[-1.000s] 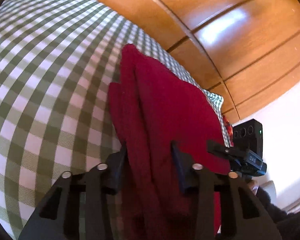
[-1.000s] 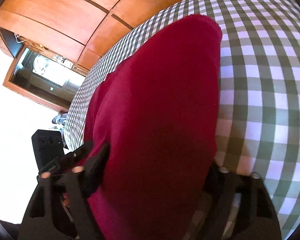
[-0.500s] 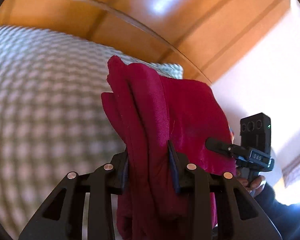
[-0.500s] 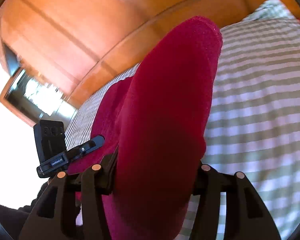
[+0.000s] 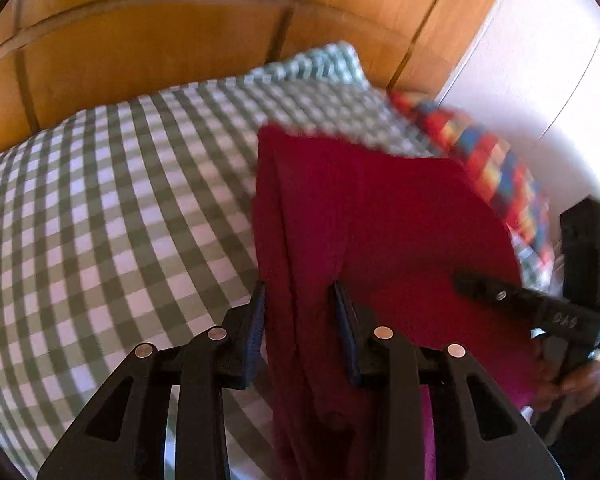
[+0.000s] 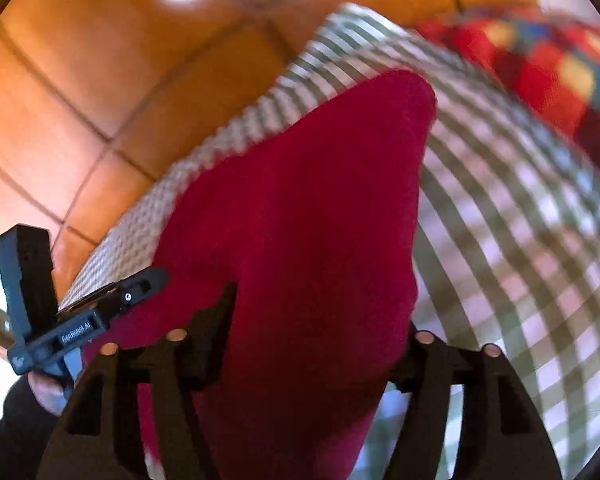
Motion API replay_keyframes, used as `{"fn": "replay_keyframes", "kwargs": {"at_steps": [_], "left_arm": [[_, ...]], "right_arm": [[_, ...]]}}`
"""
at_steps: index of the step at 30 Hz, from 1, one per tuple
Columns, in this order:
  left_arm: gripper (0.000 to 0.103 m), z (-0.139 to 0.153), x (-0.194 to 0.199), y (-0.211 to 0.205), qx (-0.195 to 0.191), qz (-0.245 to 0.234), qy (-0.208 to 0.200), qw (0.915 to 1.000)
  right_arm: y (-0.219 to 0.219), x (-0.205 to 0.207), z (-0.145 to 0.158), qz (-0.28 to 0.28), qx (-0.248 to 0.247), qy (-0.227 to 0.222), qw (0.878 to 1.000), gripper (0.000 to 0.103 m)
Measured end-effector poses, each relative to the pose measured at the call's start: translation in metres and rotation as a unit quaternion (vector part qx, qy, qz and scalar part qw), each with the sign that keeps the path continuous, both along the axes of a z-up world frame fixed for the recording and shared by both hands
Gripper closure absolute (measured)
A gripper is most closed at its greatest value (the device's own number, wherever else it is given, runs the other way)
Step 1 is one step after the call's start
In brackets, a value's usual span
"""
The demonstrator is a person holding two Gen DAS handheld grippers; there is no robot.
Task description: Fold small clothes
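Left gripper (image 5: 300, 312) clamped on bunched edge of red garment (image 5: 380, 224), pads pressing folds. Right gripper (image 6: 320, 320) opening wide, red garment (image 6: 308, 220) draped between fingers; pad contact unclear. Garment held up over green checked bed (image 5: 100, 208), wooden headboard (image 5: 140, 48) behind. Multicoloured cloth (image 5: 496, 168) at bed's far edge. Slight motion blur.

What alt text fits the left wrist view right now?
The left gripper clamps a bunched fold of a dark red garment between its jaws, above a green-and-white checked bedspread. The right gripper shows at the right edge, with a wooden headboard and a colourful striped cloth behind.
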State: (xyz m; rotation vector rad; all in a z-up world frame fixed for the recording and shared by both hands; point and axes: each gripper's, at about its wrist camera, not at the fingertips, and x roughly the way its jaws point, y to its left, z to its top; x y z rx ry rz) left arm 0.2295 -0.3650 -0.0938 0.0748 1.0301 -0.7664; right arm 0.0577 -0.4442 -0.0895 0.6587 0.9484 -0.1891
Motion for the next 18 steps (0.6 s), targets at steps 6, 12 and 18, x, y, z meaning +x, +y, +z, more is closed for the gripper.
{"fn": "replay_keyframes", "kwargs": {"at_steps": [6,12,18], "left_arm": [[0.066,0.022,-0.017,0.018,0.018,0.013,-0.068,0.9974],[0.068,0.058,-0.073,0.046,0.002,0.026,-0.143,0.9894],[0.068,0.015,-0.073,0.032,0.059,0.030,-0.097,0.9931]], "right_arm": [[0.012,-0.028,0.046,-0.021,-0.094,-0.011,0.995,0.019],[0.054,-0.065,0.102,0.014,-0.131,-0.076,0.988,0.040],[0.098,-0.044,0.061,0.064,-0.148,-0.009,0.987,0.048]]}}
